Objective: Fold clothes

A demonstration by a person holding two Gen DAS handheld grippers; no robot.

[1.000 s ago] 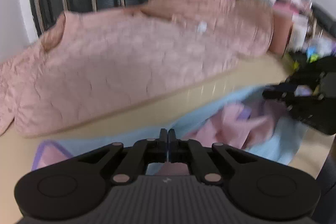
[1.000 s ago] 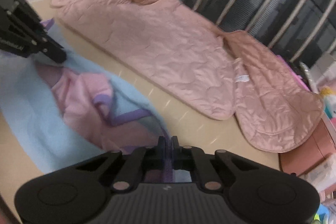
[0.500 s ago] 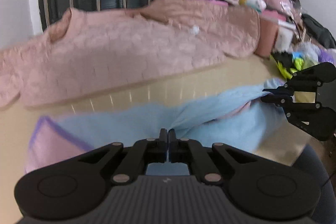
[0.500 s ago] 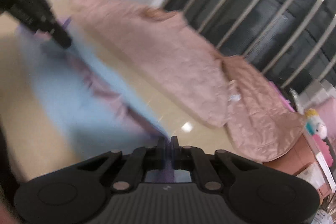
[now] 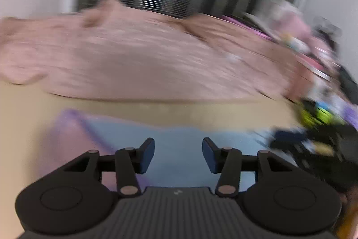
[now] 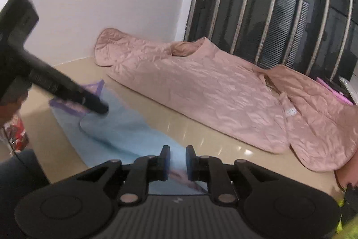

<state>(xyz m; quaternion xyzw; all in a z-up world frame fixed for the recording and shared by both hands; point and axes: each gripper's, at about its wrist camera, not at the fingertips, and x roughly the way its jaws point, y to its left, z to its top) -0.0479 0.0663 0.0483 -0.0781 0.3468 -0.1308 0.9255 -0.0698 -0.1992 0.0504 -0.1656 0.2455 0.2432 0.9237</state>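
Closest to the cameras, the left gripper [image 5: 178, 155] has its two fingers spread wide apart with nothing between them. The right gripper [image 6: 177, 163] has its fingers partly apart too, and holds nothing. Right under both lies the light blue garment [image 6: 125, 133] with purple trim, flat on the beige floor [image 6: 201, 136]. The left view is very blurry, so the hand looks to be moving fast. A quick swipe could catch the soft cloth and mess up the fold. Farther back, near the wall and dark window bars [image 6: 279, 3], lies a pink quilted jacket [image 6: 212, 91], well apart from the blue one.
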